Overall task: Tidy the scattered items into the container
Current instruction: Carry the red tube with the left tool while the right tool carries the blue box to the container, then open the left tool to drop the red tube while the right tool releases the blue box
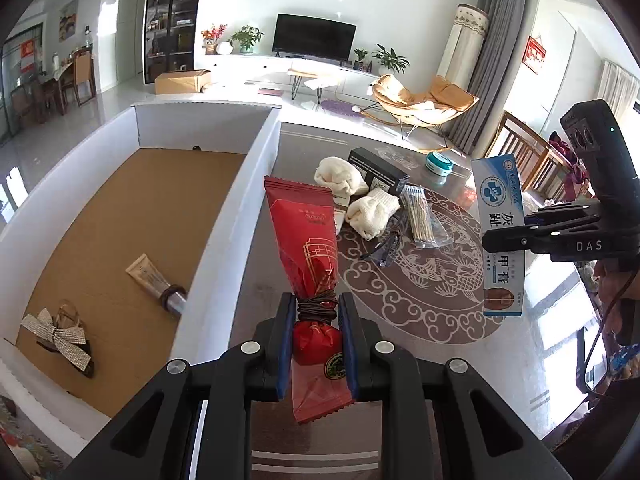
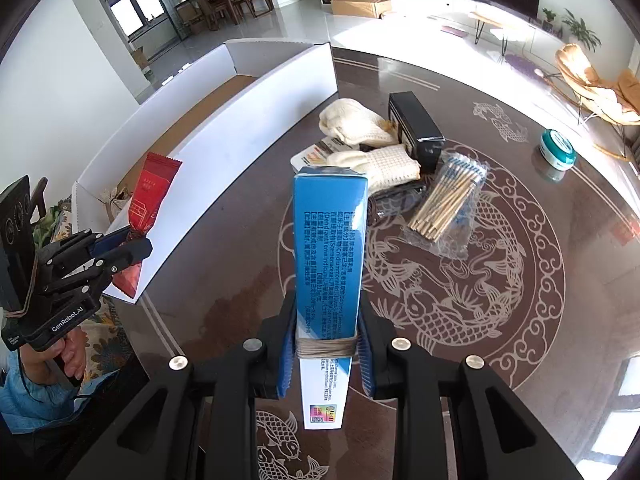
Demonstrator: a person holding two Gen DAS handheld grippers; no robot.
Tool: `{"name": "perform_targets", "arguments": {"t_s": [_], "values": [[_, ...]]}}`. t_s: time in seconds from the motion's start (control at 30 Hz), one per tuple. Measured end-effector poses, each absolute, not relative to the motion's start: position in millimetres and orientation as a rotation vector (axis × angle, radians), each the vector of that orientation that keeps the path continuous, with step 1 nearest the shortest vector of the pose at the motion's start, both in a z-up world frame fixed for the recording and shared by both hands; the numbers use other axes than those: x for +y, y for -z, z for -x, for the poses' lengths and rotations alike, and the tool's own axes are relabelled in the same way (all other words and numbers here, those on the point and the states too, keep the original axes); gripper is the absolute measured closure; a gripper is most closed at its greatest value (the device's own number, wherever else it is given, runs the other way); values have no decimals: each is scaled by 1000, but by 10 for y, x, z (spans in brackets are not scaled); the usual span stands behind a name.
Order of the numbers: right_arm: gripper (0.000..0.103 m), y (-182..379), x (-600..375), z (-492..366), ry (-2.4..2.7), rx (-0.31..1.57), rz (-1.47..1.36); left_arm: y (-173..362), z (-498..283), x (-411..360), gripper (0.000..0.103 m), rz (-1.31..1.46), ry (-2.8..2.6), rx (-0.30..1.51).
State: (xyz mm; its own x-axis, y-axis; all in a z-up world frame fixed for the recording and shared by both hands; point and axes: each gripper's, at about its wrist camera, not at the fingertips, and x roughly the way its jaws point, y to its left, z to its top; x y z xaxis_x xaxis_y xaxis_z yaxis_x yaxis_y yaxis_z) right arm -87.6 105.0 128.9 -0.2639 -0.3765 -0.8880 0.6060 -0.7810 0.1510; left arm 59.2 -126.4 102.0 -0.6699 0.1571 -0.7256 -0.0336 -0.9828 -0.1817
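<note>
White cardboard walls and a brown floor make up the box (image 1: 208, 216) at the bench's (image 1: 400, 360) left side. Inside lie a cream tube (image 1: 150, 278) with a dark band near its cap, and a sandal (image 1: 60, 332) with a glittery bow. The tube's cap end is hidden behind the box wall.

Over the bench beside the box, the left gripper (image 1: 318, 320) has its jaws pinching a red packet (image 1: 304, 248) at a waist wound with dark cord. The right gripper (image 2: 326, 344) has its jaws clamped on a blue carton (image 2: 330, 240) bound with a pale band.

On the bench remain white socks (image 2: 356, 124), a black box (image 2: 416, 128), bagged swabs (image 2: 448, 204), a teal jar (image 2: 557, 150) and dark glasses (image 1: 386, 246). The socks partly cover a printed card (image 2: 316, 156).
</note>
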Motion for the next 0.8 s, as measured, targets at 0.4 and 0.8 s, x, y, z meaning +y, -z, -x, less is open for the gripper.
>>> {"name": "perform_targets", "arguments": {"t_s": [0.4, 0.8], "values": [[76, -2096, -1327, 990, 1778, 320, -1191, -1171, -506, -2977, 82, 1377, -3033, -430], [50, -659, -2267, 920, 1607, 324, -1503, -474, -391, -3296, 59, 1697, -2987, -571]]}}
